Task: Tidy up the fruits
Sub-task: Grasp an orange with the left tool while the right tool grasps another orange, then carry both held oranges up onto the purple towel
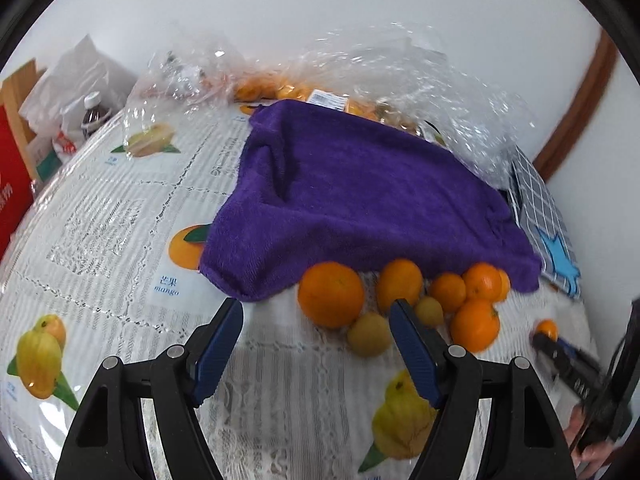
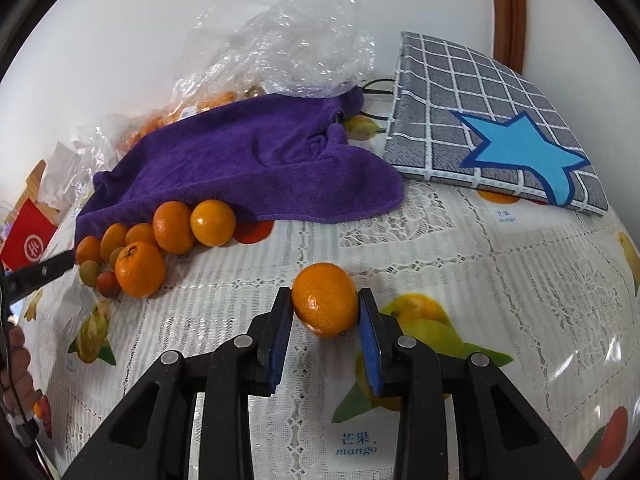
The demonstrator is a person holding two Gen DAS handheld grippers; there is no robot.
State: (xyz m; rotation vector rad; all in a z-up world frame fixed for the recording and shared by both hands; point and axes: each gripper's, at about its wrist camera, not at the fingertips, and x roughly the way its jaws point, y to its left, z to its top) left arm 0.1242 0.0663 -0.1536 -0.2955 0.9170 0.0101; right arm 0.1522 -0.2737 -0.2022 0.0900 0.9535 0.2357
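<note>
My right gripper (image 2: 325,304) is shut on an orange mandarin (image 2: 325,300) and holds it just above the tablecloth, apart from the rest. It also shows far right in the left wrist view (image 1: 547,329). A cluster of several oranges (image 1: 331,294) and small yellow-green fruits (image 1: 369,334) lies at the front edge of a purple towel (image 1: 360,196). The cluster also shows in the right wrist view (image 2: 140,268). My left gripper (image 1: 316,316) is open and empty, just in front of the cluster, its right finger beside a yellow fruit.
A fruit-print tablecloth (image 1: 120,208) covers the table. Clear plastic bags with more oranges (image 1: 264,88) lie behind the towel. A grey checked cushion with a blue star (image 2: 500,132) lies at the right. A bottle (image 1: 94,114) and a red box (image 1: 10,184) stand at the far left.
</note>
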